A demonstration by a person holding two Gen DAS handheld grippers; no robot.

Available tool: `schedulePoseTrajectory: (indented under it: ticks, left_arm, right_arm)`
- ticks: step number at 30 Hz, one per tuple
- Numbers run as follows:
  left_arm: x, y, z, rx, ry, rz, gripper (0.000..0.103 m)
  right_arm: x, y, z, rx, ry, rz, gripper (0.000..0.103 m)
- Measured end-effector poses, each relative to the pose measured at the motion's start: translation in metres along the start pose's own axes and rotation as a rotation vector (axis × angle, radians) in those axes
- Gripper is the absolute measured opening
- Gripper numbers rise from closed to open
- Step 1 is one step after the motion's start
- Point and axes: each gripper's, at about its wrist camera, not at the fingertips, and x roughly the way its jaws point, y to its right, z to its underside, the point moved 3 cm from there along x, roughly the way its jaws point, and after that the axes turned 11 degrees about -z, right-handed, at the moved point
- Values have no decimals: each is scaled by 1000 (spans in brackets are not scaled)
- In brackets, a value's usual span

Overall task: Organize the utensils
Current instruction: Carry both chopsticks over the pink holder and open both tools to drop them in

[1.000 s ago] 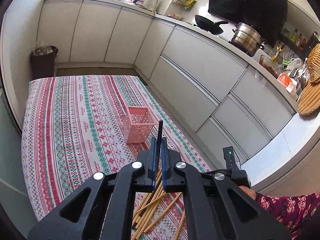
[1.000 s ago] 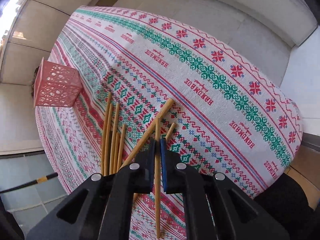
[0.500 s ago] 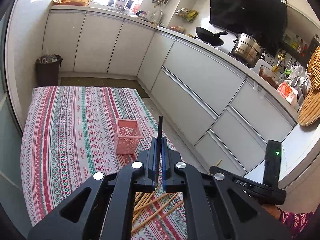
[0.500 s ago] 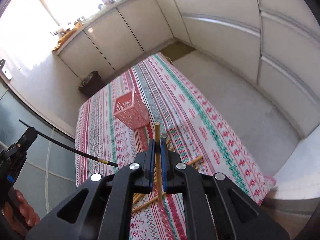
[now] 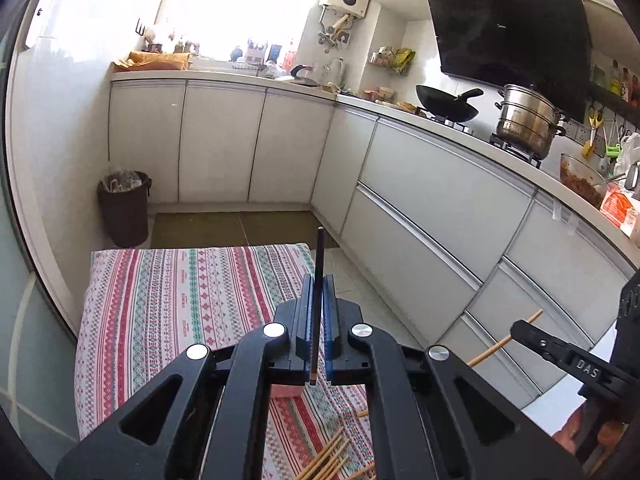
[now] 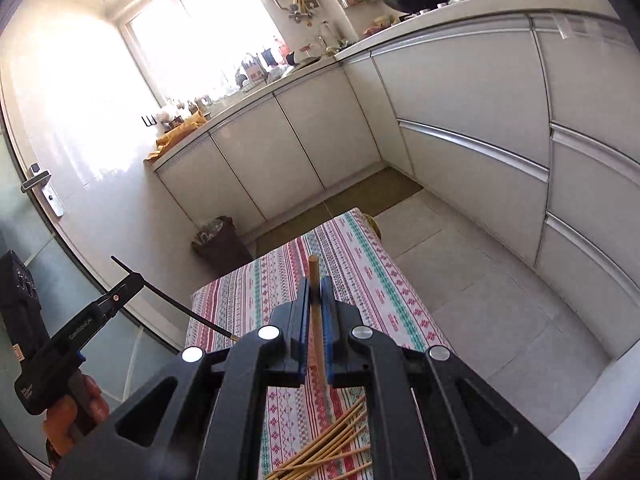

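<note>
My left tool grips a black chopstick, my right tool a wooden one; neither's stored, and a pile of chopsticks waits on the table.

A woven cloth with a matt, striped pattern covers the table, where pale wooden chopsticks lie loose. The left gripper, matt black plastic with blue pads, pinches a glossy black chopstick; the right gripper pinches a bare wood one. Behind, smooth satin cabinet fronts, a polished steel steamer pot, a dull black wok.
</note>
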Motion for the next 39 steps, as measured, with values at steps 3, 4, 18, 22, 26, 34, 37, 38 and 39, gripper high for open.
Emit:
schedulePoseTrajectory:
  ticks: [3,4,18,22,26,34,37,38,39]
  left_arm:
    - [20,0,-10,0,11,-36,3]
    - [28,-1,-11,-2,9,-48,3]
    - [122,-8,29,-9,-157,-97,4]
    - [112,-8,33,-19,-163,-85,22]
    - [76,-17,27,-86,-87,-86,22]
    - [-26,-50,39,-263,98,-168,32]
    - [-36,-59,44,-273,112,-181,33]
    - [-37,-62,44,-271,111,-185,33]
    - [-37,-66,44,-275,115,-193,33]
  right_arm:
    - [8,3,-12,1,14,-4,6]
    - [11,4,-16,1,17,-7,6]
    - [55,-19,-35,-61,36,-32,6]
    - [64,-31,-35,-75,37,-43,6]
    - [71,-40,-36,-96,38,-45,6]
    - [98,-55,-40,-156,45,-36,6]
    - [114,-62,-38,-199,48,-16,6]
    - [120,-64,-36,-212,48,-7,6]
    - [126,-65,-35,-225,47,2,6]
